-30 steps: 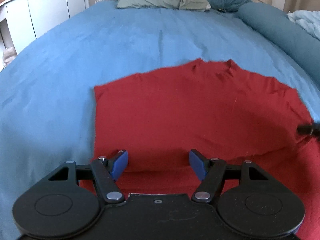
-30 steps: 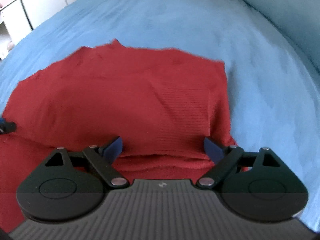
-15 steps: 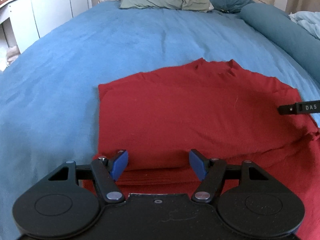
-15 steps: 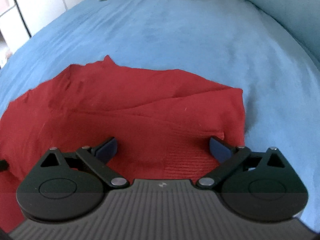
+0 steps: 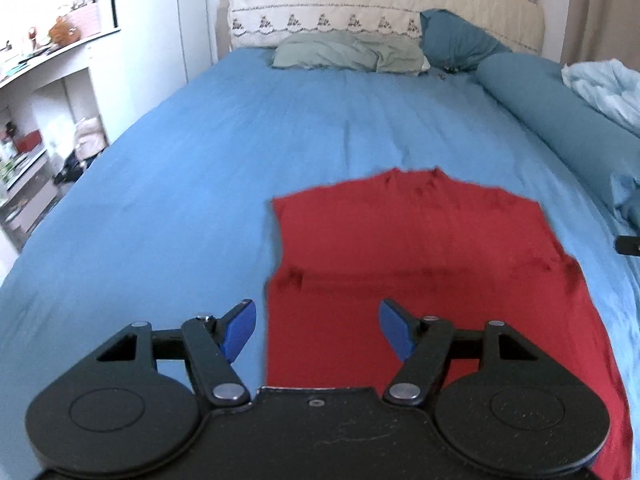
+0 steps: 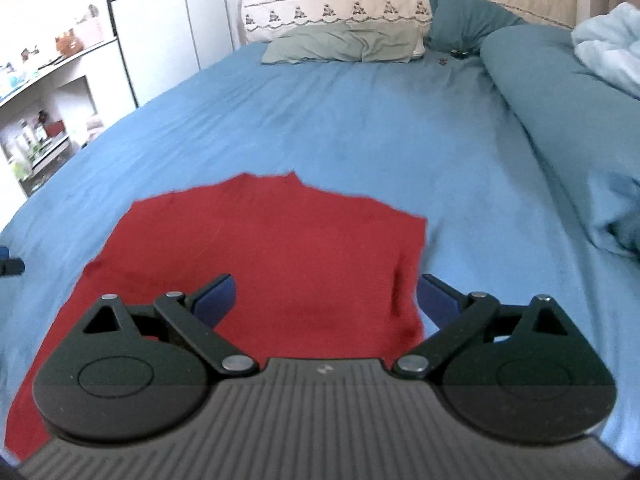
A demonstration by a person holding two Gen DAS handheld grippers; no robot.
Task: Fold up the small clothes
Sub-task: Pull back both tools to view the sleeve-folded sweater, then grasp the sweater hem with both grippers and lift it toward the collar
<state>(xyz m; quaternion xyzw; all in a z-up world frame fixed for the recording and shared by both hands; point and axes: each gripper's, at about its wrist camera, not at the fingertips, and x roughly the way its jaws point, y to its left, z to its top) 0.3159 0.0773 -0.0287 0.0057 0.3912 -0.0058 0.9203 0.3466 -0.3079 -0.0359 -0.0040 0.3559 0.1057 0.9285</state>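
A red garment [image 5: 416, 264] lies flat on the blue bed sheet [image 5: 200, 184], with a fold line across its middle; it also shows in the right wrist view [image 6: 280, 248]. My left gripper [image 5: 316, 330] is open and empty, raised over the garment's near left edge. My right gripper [image 6: 326, 300] is open and empty, raised over the garment's near right edge. The tip of the right gripper [image 5: 628, 244] shows at the right edge of the left wrist view.
Pillows [image 5: 348, 54] and a padded headboard [image 5: 384, 0] stand at the far end of the bed. A rolled teal duvet [image 5: 560, 120] and a pale blue blanket [image 6: 608, 48] lie along the right. White shelves and a cupboard [image 5: 52, 92] stand to the left.
Both grippers have lifted up and back from the garment. The folded layer now lies flat on the garment. Both stayed open.
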